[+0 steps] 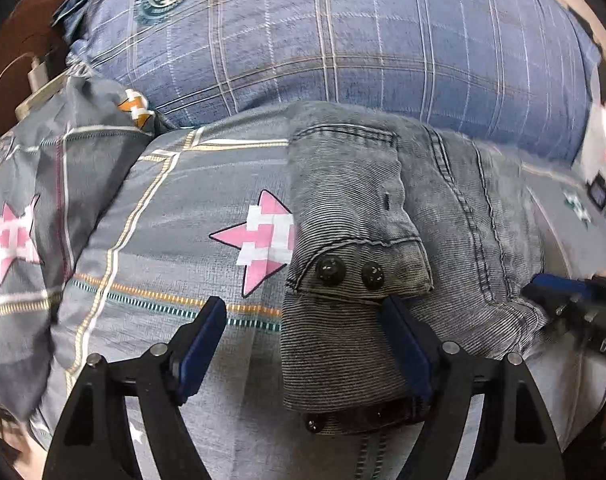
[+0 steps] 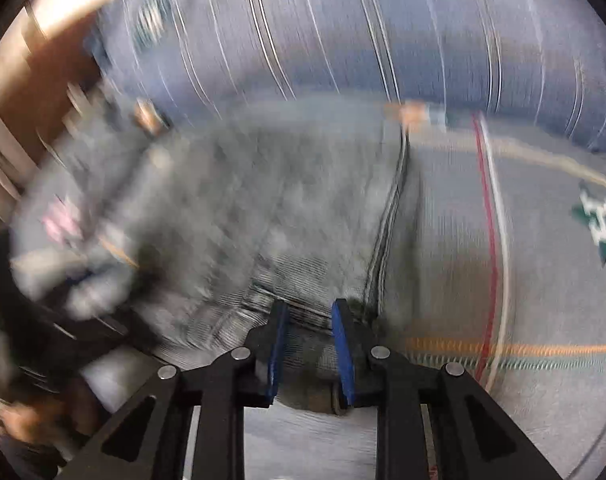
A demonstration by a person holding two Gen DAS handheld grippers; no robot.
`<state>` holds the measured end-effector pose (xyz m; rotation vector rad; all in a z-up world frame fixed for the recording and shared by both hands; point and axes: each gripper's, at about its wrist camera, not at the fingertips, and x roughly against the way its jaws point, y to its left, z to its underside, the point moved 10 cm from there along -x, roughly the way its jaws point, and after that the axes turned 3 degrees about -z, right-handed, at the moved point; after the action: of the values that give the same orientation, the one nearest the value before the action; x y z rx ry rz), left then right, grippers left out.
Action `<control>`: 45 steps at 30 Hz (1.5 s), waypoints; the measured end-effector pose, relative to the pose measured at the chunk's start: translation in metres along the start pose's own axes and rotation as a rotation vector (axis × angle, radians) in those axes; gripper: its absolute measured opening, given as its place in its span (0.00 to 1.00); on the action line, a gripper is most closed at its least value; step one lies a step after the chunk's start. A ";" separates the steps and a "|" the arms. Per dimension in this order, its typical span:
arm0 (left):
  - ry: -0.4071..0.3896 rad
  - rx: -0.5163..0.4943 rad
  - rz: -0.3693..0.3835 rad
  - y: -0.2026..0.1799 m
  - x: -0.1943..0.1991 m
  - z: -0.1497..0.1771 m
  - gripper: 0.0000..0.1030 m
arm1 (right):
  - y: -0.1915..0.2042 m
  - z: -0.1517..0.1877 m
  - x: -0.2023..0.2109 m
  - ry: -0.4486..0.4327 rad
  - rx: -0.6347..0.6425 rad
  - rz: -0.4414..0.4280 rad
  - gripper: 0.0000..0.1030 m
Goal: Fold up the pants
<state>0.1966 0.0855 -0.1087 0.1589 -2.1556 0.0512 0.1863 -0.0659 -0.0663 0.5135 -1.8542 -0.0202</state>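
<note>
Between the tongs, grey pants (image 1: 383, 208) of ribbed, matt denim with glossy dark studs (image 1: 330, 270); beneath, smooth printed cotton bedsheet (image 1: 163, 240); beyond, a matt checked pillow (image 1: 343, 32).

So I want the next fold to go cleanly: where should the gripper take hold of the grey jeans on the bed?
Likely the waistband corner of the jeans nearest the cameras, below the two buttons. The folded stack ends there in a thick, free edge, so come down from above with one finger under it. The left gripper is open there.
</note>
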 end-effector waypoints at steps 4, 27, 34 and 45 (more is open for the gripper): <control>-0.017 0.064 0.040 0.006 0.028 -0.010 0.78 | 0.010 -0.010 0.026 -0.047 0.045 0.026 0.25; -0.008 0.038 0.008 -0.003 0.007 0.004 0.85 | 0.002 -0.088 0.010 -0.094 0.000 0.074 0.53; 0.001 0.043 -0.004 -0.004 0.007 0.004 0.85 | 0.004 -0.008 -0.007 -0.003 0.087 0.163 0.63; -0.073 0.039 0.070 -0.015 0.078 0.025 0.86 | 0.013 0.015 0.082 -0.179 0.029 0.053 0.85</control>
<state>0.1355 0.0613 -0.0580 0.1098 -2.2341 0.1300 0.1481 -0.0868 0.0058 0.4957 -2.0452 -0.0035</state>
